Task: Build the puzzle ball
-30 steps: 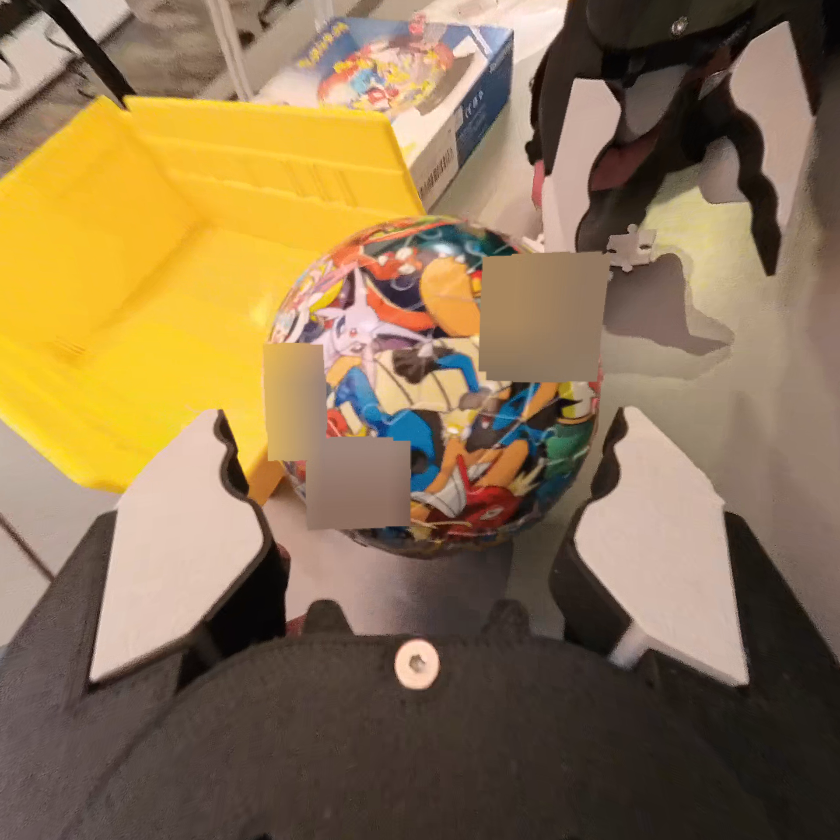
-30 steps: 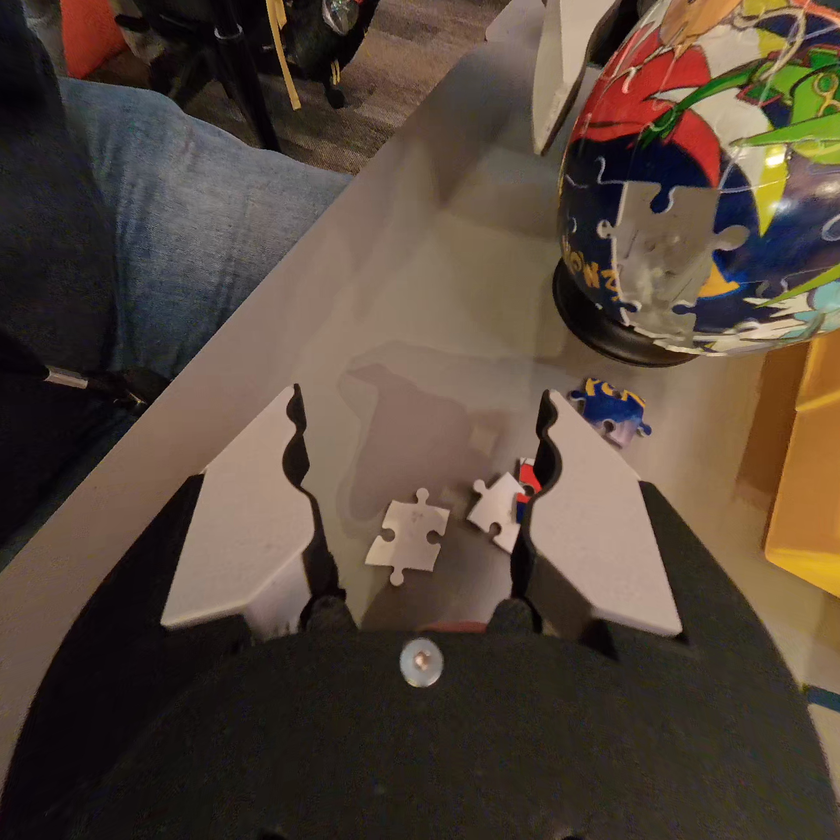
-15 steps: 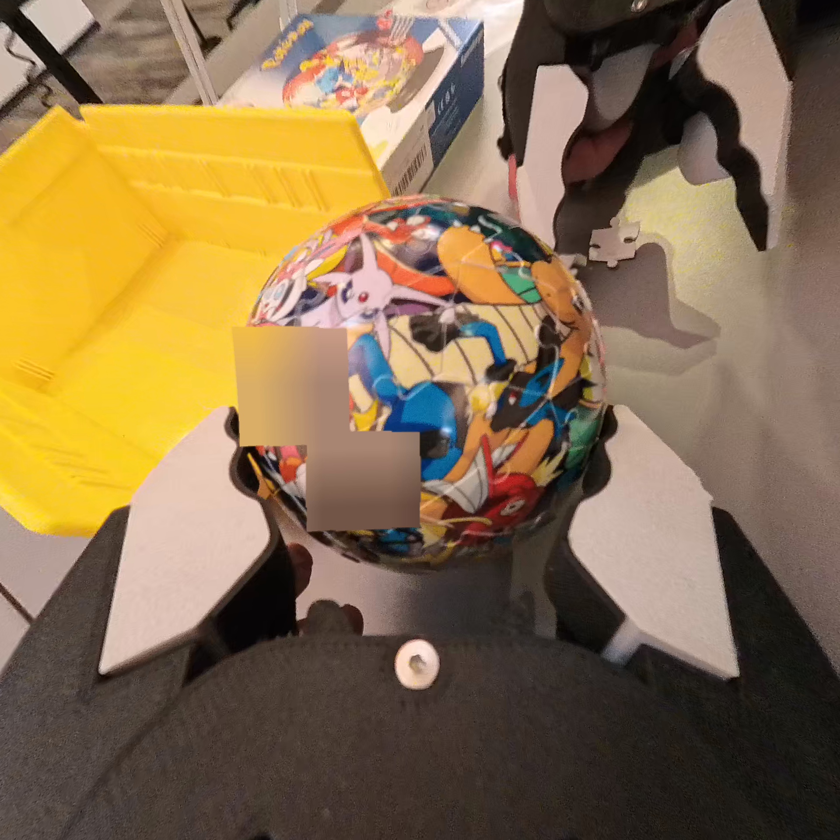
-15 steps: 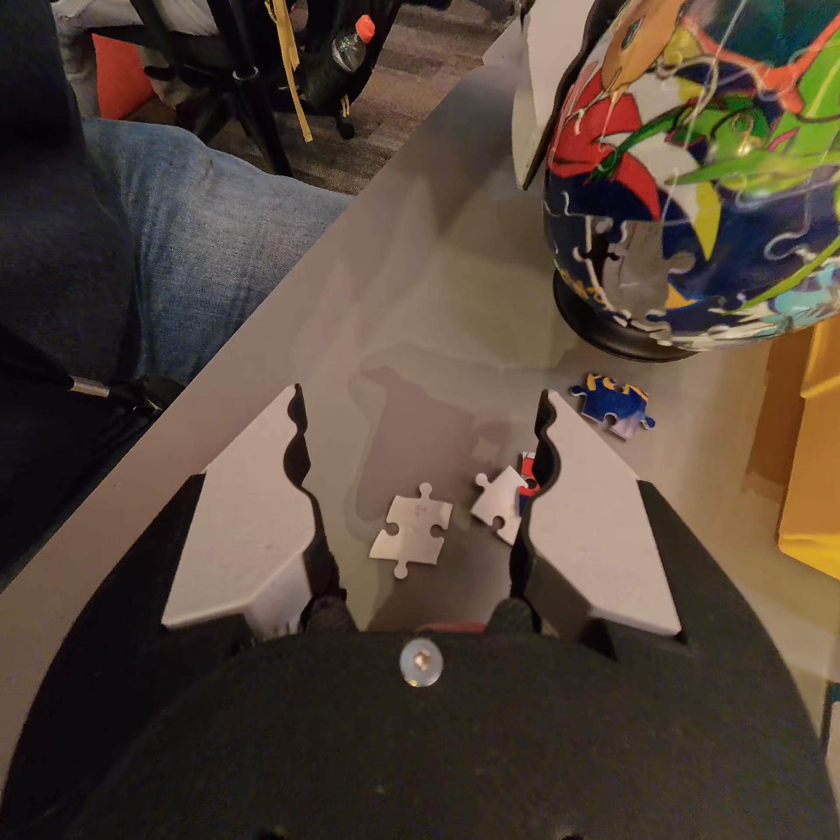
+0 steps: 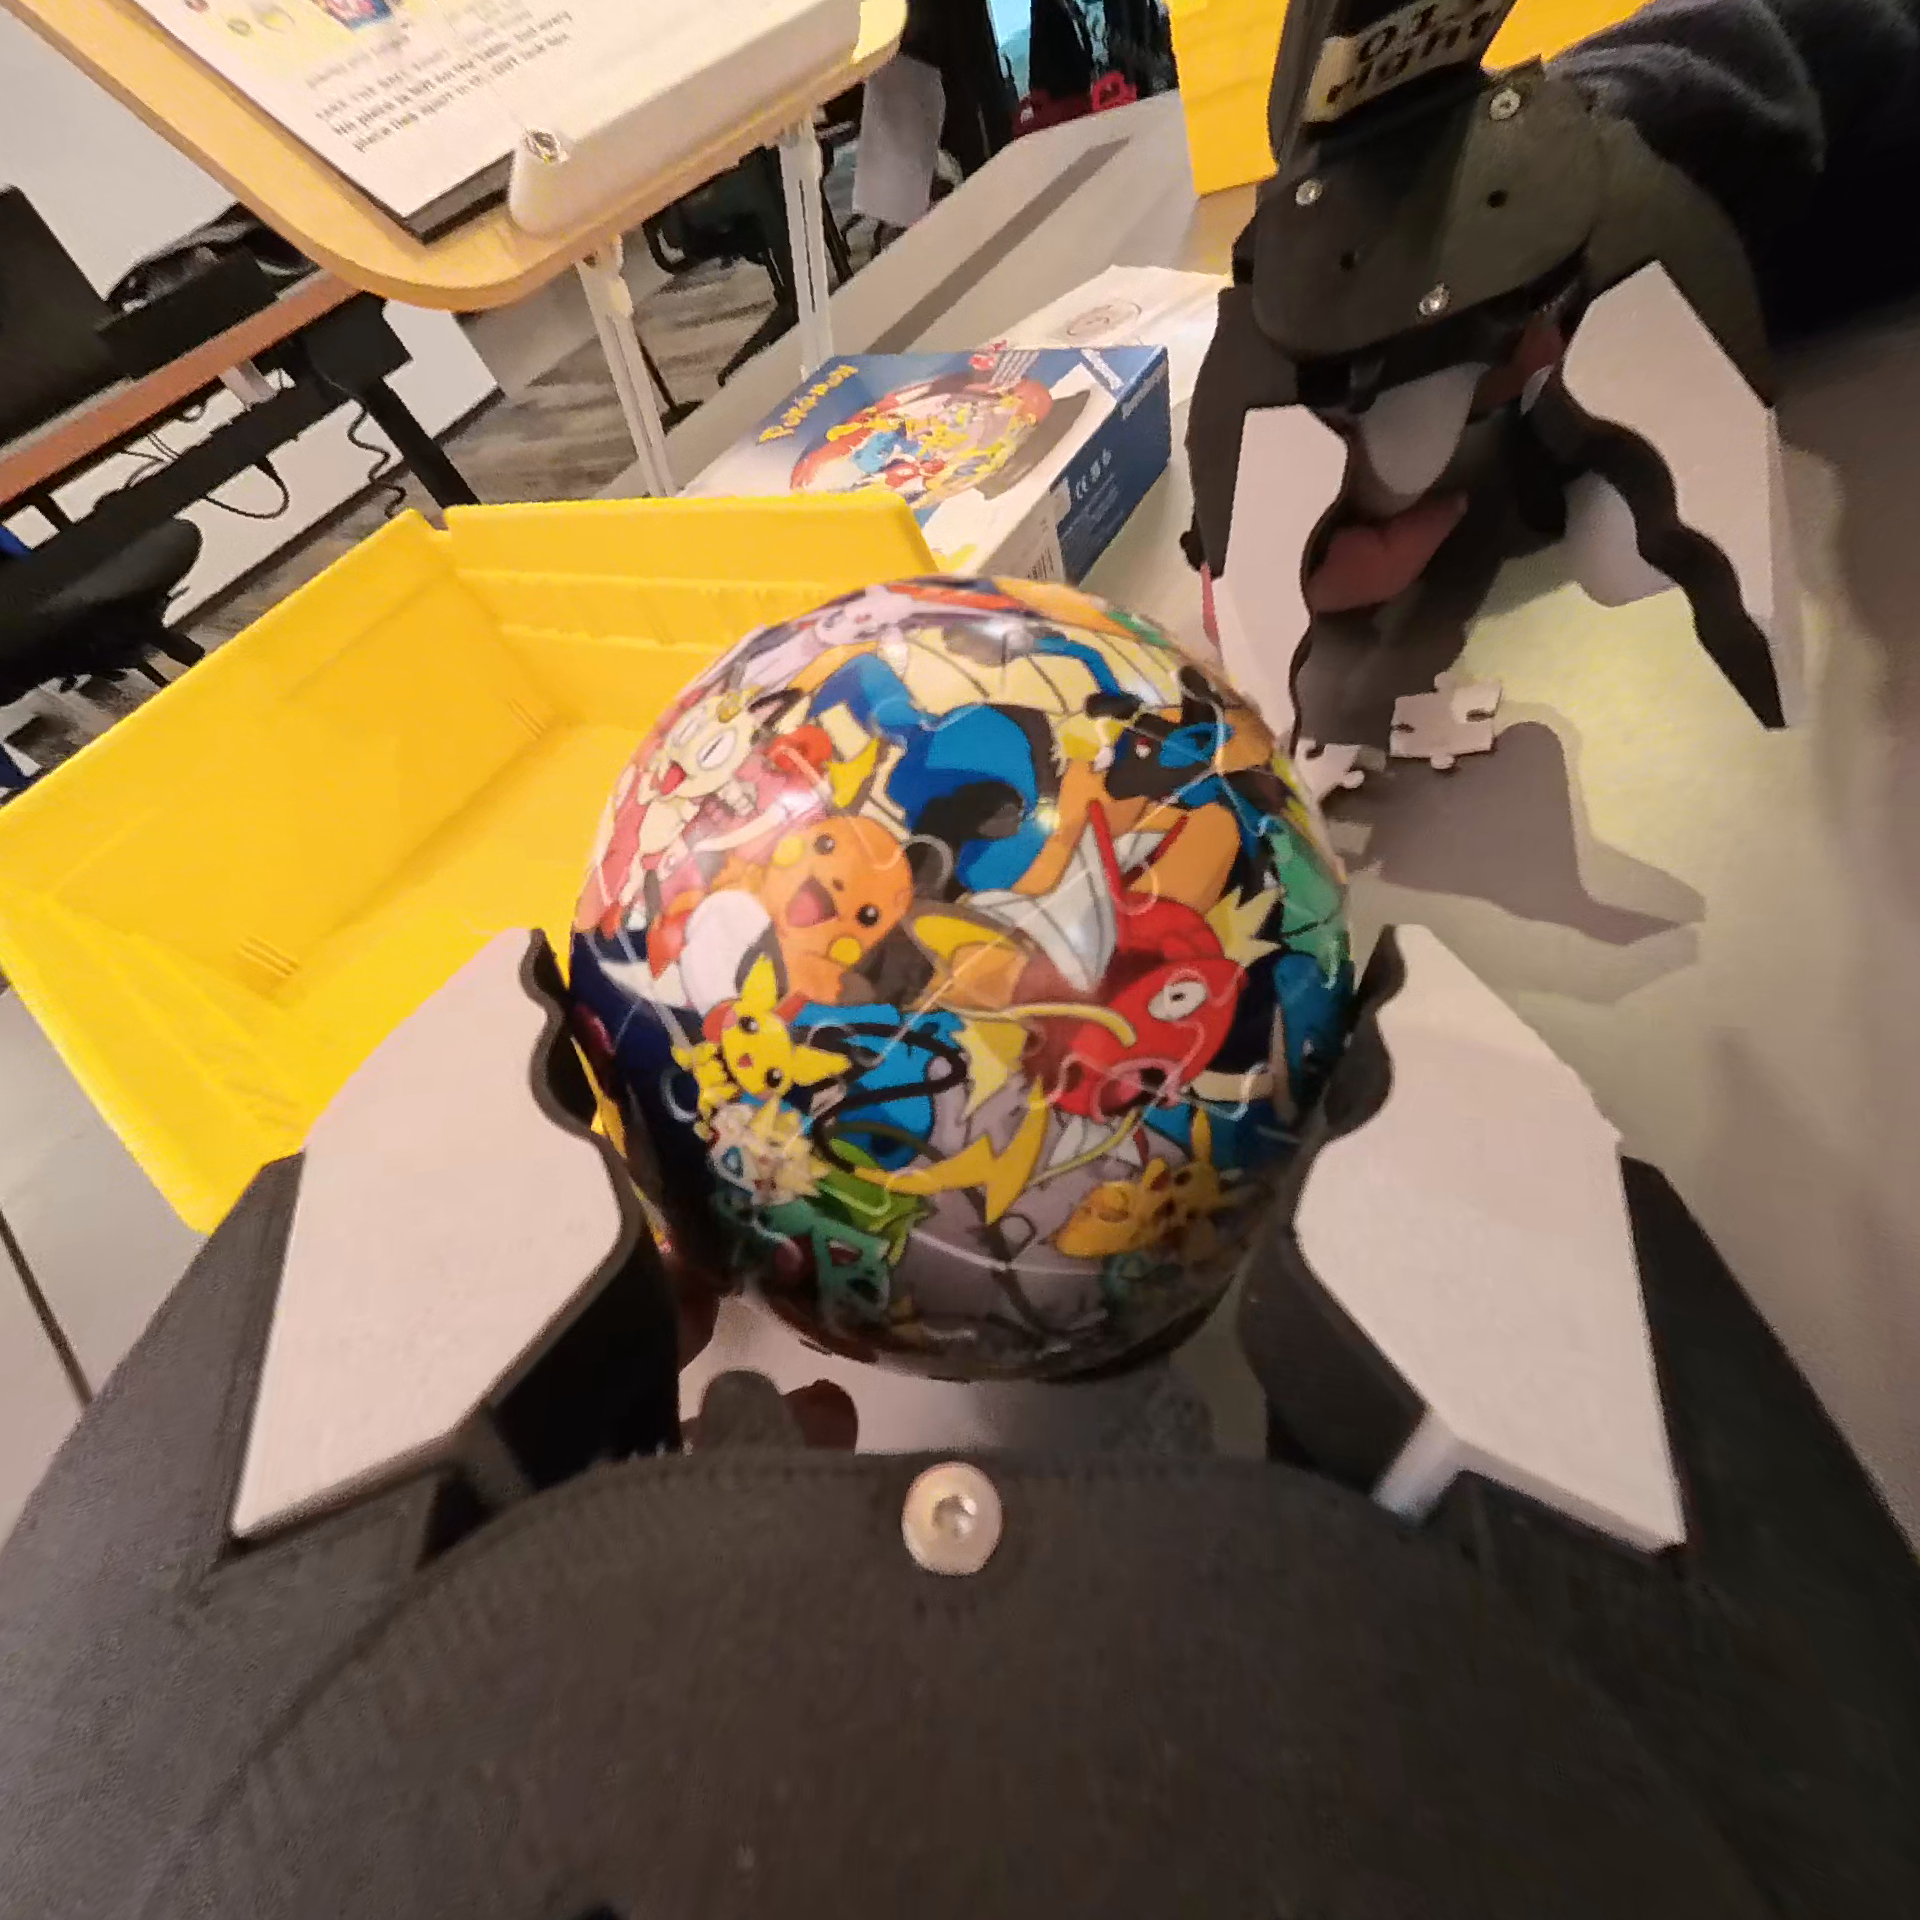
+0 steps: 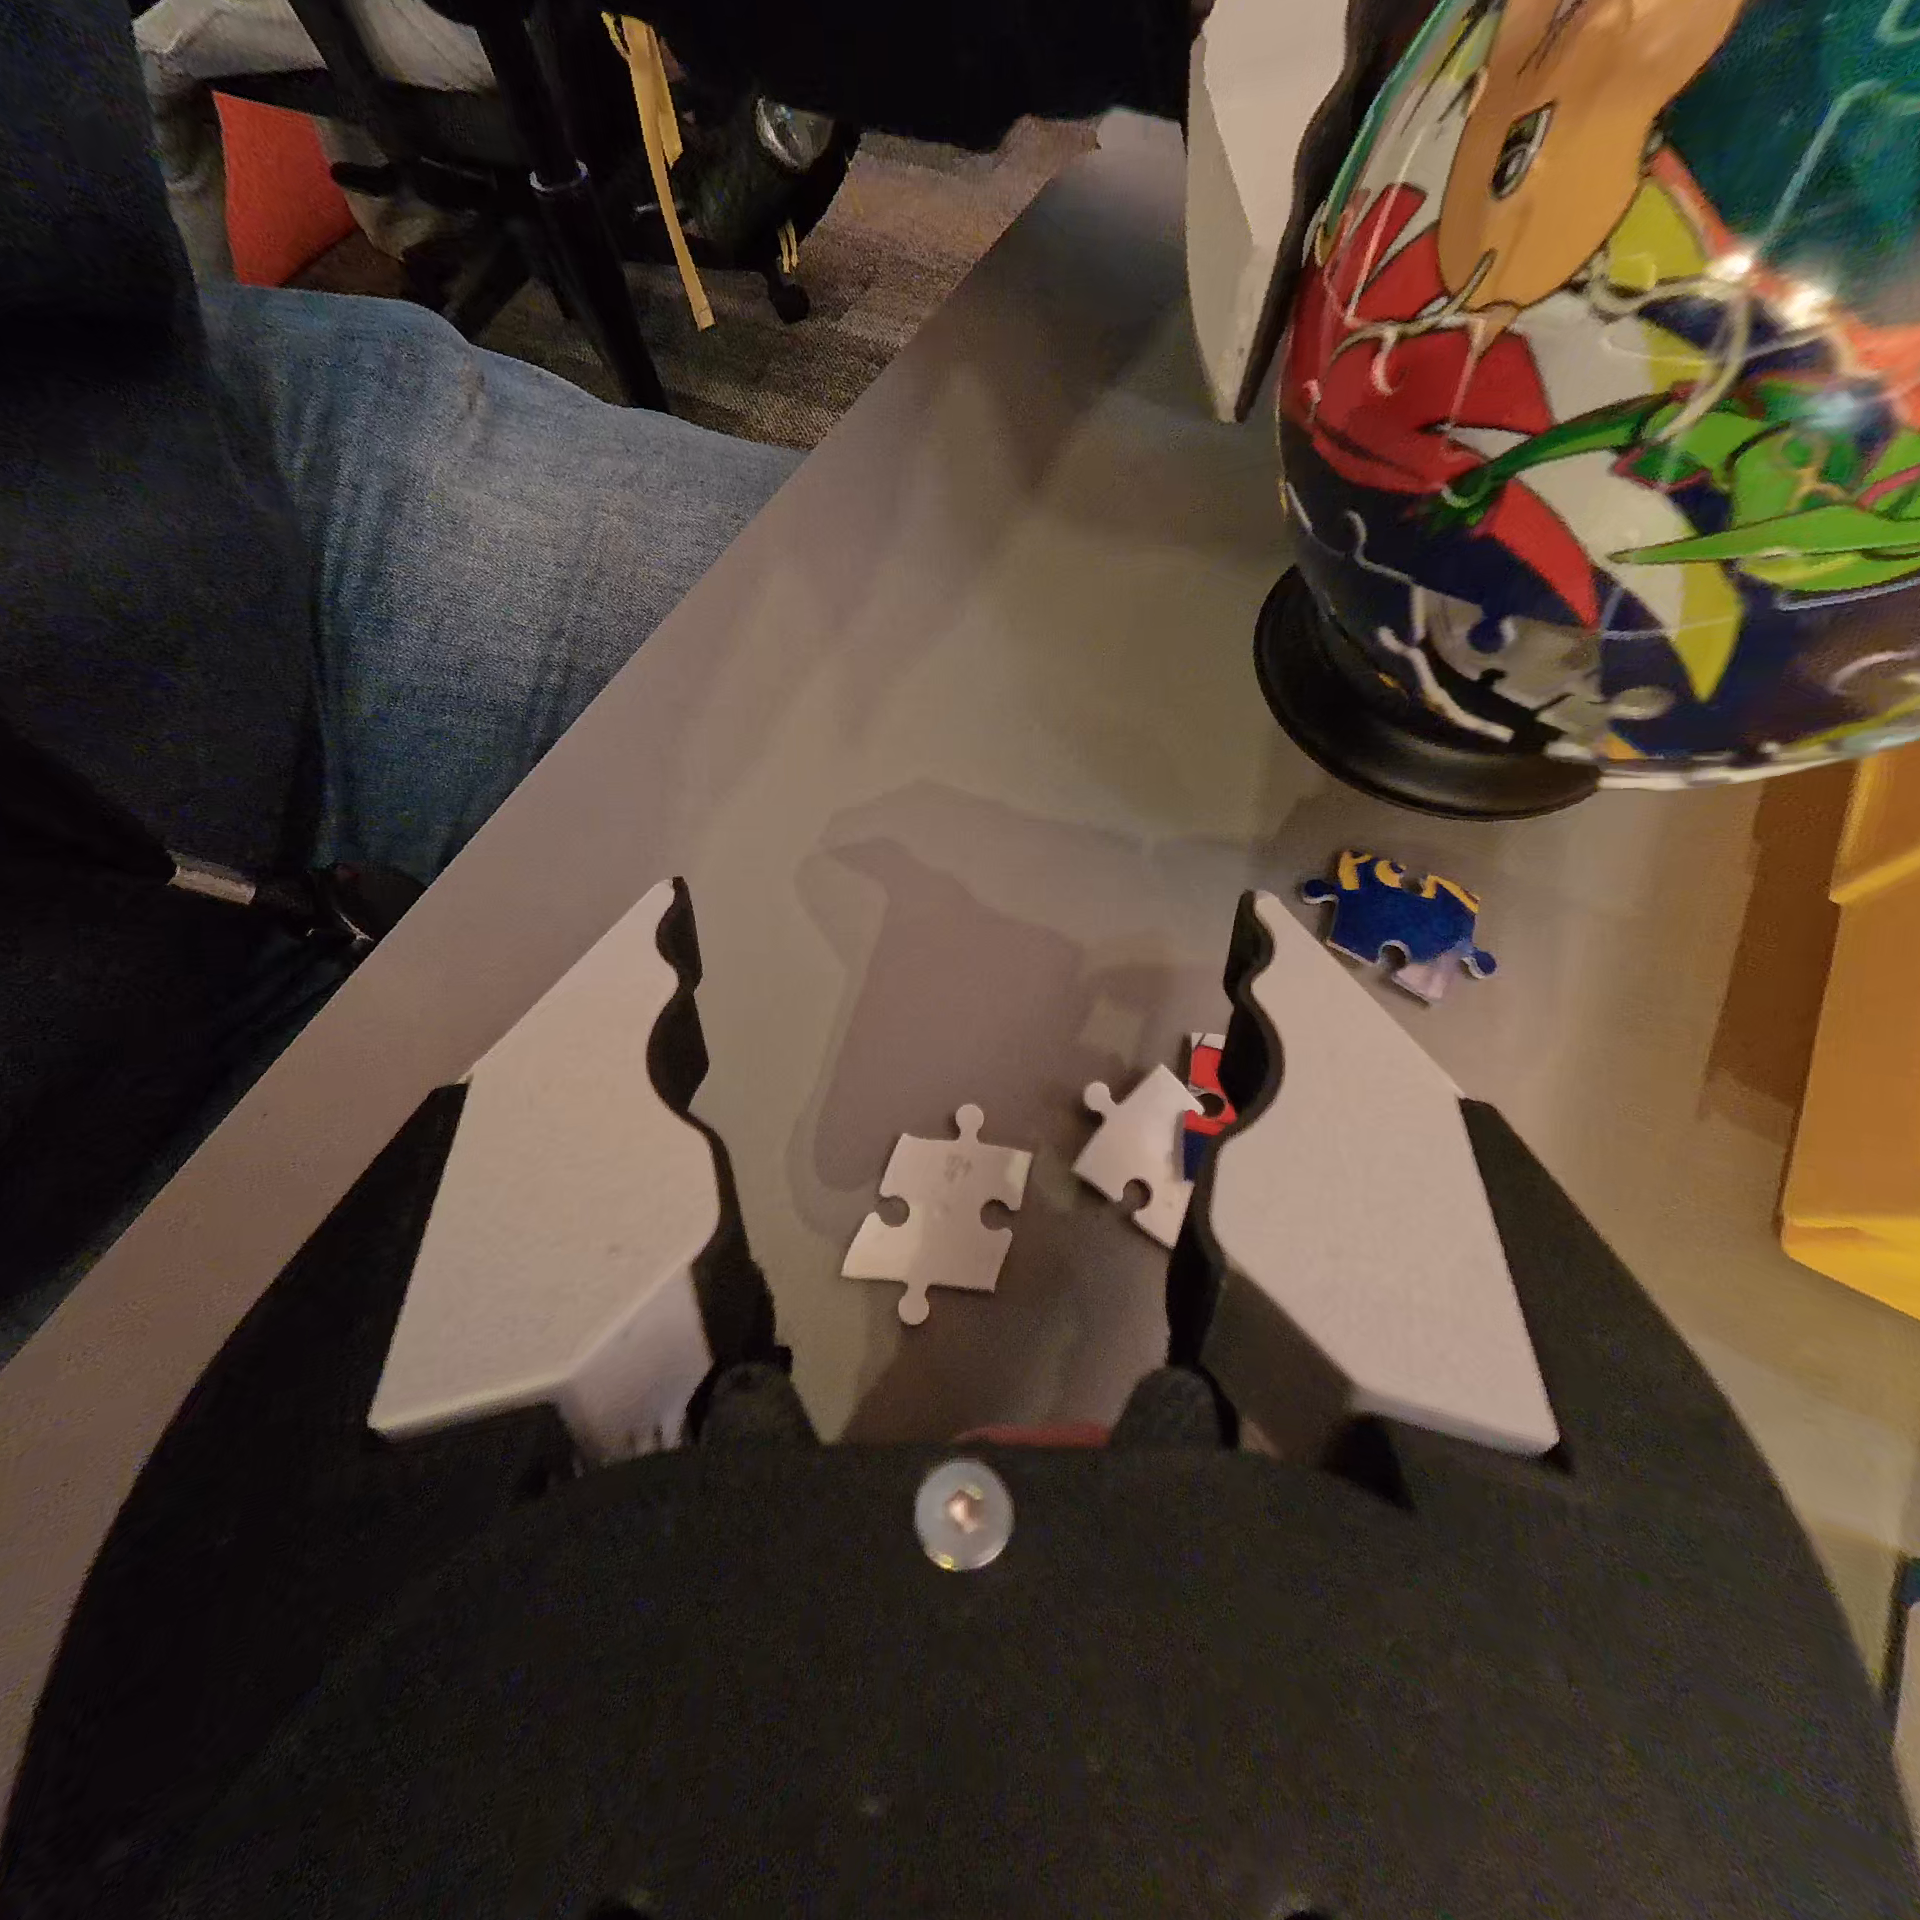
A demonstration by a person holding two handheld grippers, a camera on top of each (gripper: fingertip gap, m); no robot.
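The colourful puzzle ball (image 5: 961,977) sits between the fingers of my left gripper (image 5: 961,951), which press on both of its sides. In the right wrist view the ball (image 6: 1621,416) rests on a black stand (image 6: 1403,748), with a grey gap (image 6: 1558,660) low on it. My right gripper (image 6: 961,904) is open and empty, low over the table. Under it lie a white face-down piece (image 6: 940,1210) and a second white piece (image 6: 1138,1164) that overlaps a red and blue one (image 6: 1205,1091). A blue piece (image 6: 1397,925) lies nearer the stand. The right gripper (image 5: 1507,717) also shows in the left wrist view.
A yellow bin (image 5: 312,810) stands left of the ball, with the puzzle's box (image 5: 987,447) behind it. A person's leg in jeans (image 6: 416,571) is beside the table's edge (image 6: 623,727). A tilted board (image 5: 520,104) stands beyond the table. The blue piece (image 6: 1397,925) is closer to my right gripper, around 4 cm from its tips; the left tips are 10 cm off.
My left gripper moved forward around the ball and closed on its sides. The ball turned, showing other pictures, and its gap went lower. The right gripper barely moved.
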